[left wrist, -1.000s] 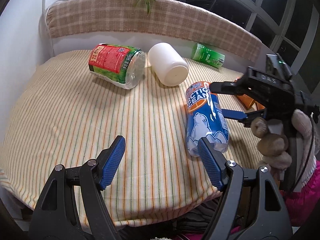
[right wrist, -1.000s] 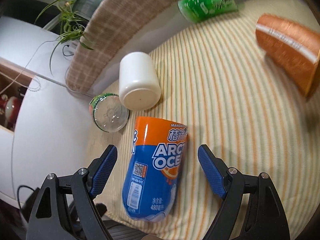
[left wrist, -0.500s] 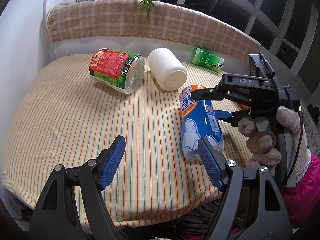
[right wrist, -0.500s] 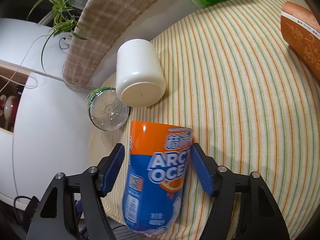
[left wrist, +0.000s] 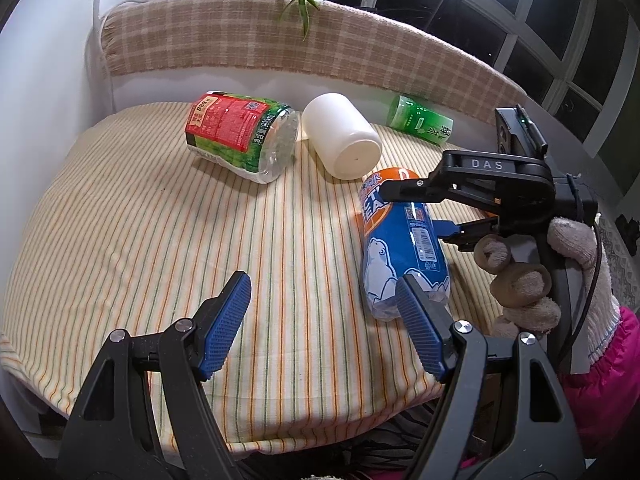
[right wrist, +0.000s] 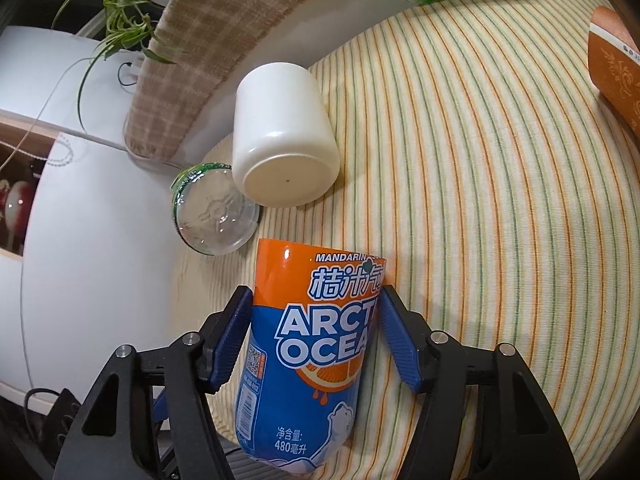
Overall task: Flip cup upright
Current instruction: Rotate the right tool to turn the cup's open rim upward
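A blue and orange Arctic Ocean cup (right wrist: 312, 344) lies on its side on the striped tablecloth (left wrist: 140, 232). My right gripper (right wrist: 314, 332) is shut on it, one blue pad on each side of its body. The left wrist view shows the same cup (left wrist: 400, 248) with the right gripper (left wrist: 432, 208) clamped round its orange end. My left gripper (left wrist: 322, 320) is open and empty above the table's near edge, to the left of the cup's clear bottom.
A white cup (left wrist: 340, 140) lies on its side behind it. A red and green cup (left wrist: 240, 136) lies to the left, a green one (left wrist: 420, 124) at the back, an orange one (right wrist: 616, 68) on the right. A plaid-covered backrest (left wrist: 280, 48) borders the table.
My right gripper has slid forward around the Arctic Ocean cup and closed its pads onto it. The left gripper stayed open and hardly moved.
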Available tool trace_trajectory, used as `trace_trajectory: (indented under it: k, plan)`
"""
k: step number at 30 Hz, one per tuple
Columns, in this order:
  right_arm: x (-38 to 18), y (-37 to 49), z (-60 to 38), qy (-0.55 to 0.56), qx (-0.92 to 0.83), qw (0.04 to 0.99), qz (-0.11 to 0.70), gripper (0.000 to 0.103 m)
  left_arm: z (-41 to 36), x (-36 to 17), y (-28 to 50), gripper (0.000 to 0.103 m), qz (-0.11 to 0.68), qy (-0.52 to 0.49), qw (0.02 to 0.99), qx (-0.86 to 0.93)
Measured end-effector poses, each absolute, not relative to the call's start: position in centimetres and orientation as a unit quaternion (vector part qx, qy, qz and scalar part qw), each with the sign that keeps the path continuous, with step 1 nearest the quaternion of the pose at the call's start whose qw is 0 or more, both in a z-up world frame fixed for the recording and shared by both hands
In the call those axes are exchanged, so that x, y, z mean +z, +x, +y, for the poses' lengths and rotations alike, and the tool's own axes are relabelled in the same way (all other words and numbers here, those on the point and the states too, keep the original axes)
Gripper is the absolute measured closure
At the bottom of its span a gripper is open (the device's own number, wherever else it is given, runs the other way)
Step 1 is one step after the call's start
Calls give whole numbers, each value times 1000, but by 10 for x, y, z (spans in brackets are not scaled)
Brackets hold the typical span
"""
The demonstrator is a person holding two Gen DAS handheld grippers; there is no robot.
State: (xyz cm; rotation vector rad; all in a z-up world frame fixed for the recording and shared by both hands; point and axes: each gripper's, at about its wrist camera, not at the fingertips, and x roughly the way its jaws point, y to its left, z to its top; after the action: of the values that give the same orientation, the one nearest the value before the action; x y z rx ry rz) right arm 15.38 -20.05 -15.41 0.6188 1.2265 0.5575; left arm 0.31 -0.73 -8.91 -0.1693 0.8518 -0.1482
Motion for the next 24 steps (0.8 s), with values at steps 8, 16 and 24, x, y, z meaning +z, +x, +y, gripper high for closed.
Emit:
trace_trajectory:
  k: [8,16,24]
  plan:
    - [-137,146,-211,263,255,773,518,41,-8,-88,5,26,411,-82,905,-74]
    - [-109,130,-214,180,240,838,455,41,-13,-82,7,26,402,-80,909,-76]
    - [-89,117,-217,100,215,888,393,41,-16,-78,8,26,398,-79,911,-80]
